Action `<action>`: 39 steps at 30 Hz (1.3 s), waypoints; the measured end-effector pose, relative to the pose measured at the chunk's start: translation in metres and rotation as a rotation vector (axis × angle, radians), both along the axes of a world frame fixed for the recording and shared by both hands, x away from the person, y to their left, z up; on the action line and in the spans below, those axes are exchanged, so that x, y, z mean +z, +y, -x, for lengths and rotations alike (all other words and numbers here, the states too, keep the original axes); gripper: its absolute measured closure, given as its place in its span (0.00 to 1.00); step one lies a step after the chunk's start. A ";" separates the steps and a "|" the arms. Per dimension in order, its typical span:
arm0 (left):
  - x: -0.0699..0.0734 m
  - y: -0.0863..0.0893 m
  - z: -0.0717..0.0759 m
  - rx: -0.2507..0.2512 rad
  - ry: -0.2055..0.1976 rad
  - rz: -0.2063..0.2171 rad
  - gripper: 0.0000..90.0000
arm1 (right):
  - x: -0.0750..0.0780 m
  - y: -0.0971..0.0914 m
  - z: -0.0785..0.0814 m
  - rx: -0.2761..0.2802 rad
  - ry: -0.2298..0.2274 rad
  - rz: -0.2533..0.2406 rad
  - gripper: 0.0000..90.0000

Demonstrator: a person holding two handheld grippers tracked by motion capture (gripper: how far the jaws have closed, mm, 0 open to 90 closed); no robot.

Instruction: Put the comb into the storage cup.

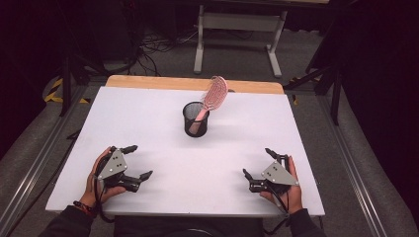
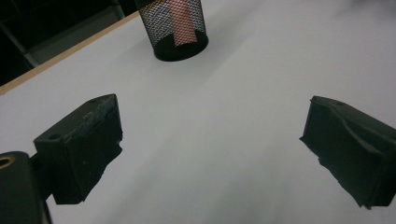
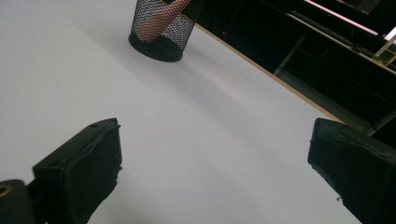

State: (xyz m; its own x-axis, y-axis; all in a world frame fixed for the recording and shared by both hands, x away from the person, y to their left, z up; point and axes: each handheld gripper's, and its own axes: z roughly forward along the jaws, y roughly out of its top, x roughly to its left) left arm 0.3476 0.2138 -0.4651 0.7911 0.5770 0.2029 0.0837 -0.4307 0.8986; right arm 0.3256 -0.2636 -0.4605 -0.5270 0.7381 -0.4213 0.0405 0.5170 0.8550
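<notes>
Black mesh cup (image 1: 196, 119) upright on the white table (image 1: 148, 123), well ahead of both claws and roughly midway between them. Pink hairbrush (image 1: 212, 97) standing in it, handle down inside the mesh, bristled head leaning out over the rim, away and toward the right claw's side. Left gripper (image 1: 141, 161) low at the near left of the board, held in the person's left hand (image 1: 99, 180), jaws spread wide, nothing between them but bare white surface. Right gripper (image 1: 258, 162) likewise at the near right, held in the right hand (image 1: 286, 190), jaws also wide apart and empty. Both apart from the cup, touching neither it nor the brush.

From the left gripper view: cup (image 2: 179, 29) up ahead, slightly left of the gap between the jaws, pink handle (image 2: 182, 23) visible through the mesh. From the right gripper view: cup (image 3: 162, 30) ahead and off toward the left jaw, the table's wooden far edge (image 3: 280, 79) running beyond it to the right.
</notes>
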 end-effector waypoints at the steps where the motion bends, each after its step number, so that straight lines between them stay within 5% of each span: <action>1: 0.000 0.000 0.000 0.000 0.000 0.000 0.06 | 0.000 0.000 0.000 0.001 0.006 -0.005 0.04; 39: 0.000 0.002 -0.001 -0.006 0.017 0.008 0.05 | 0.007 -0.002 0.000 -0.034 -0.026 -0.046 0.04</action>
State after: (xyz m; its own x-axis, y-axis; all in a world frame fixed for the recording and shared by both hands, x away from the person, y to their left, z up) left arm 0.3486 0.2162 -0.4656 0.7981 0.5735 0.1848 0.0962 -0.4241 0.9005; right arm 0.3255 -0.2657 -0.4535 -0.4902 0.7746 -0.3996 0.0349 0.4755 0.8790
